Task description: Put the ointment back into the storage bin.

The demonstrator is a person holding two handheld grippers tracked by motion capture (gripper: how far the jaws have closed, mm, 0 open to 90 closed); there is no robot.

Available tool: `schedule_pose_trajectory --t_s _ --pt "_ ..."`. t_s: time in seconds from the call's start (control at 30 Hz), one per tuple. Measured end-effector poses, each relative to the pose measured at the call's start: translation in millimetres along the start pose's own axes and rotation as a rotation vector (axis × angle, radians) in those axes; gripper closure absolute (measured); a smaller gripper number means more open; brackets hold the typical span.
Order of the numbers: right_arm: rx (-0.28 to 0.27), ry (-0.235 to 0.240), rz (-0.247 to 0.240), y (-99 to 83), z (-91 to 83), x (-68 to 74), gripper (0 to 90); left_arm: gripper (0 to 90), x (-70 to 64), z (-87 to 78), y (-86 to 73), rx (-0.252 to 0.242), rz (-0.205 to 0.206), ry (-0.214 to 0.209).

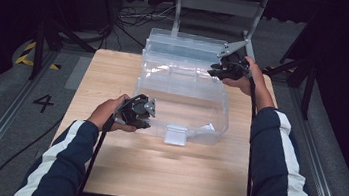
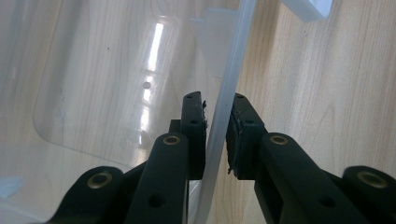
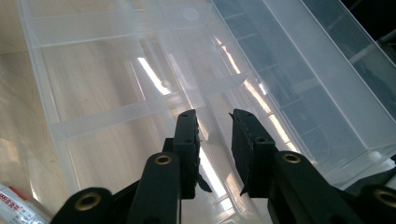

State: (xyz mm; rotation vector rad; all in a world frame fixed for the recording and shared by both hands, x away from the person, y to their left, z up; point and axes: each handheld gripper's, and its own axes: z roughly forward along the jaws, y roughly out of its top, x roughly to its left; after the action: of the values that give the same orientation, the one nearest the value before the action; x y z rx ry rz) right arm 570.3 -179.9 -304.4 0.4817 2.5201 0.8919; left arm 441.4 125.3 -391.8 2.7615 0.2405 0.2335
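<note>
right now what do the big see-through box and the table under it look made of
Large clear storage box: likely thin moulded plastic, glossy; the wood shows through it and light streaks glint on it. Pale tabletop: wood or wood-look laminate, matt, with long grain lines; which one is unclear.

box (image 1: 184, 86): clear, see-through plastic
table (image 1: 164, 167): pale wood grain
grippers (image 1: 136, 111): black
sleeves (image 1: 275, 161): navy, white stripe
</note>
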Motion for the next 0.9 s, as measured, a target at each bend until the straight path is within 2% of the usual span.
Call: schedule_pose_trajectory --t_s 0.23,0.57,0.77,0.9 --pt "-0.002 0.039 -0.035 1.4 -2.3 0.4 76.8 77.8 -1.4 -0.1 -3.2 -0.014 -0.019 0.002" --pt "0.024 0.036 -0.106 10.7 -0.1 8.6 82.7 77.3 -3.1 0.9 -3.7 -0.023 -0.013 0.011" --pt "0.029 0.034 -0.125 13.5 1.2 10.3 83.6 76.8 -4.7 2.4 -4.4 -0.038 -0.035 0.013" --pt "0.028 0.037 -0.117 14.0 1.9 10.3 83.9 76.5 -4.0 3.1 -5.0 -0.047 -0.047 0.008"
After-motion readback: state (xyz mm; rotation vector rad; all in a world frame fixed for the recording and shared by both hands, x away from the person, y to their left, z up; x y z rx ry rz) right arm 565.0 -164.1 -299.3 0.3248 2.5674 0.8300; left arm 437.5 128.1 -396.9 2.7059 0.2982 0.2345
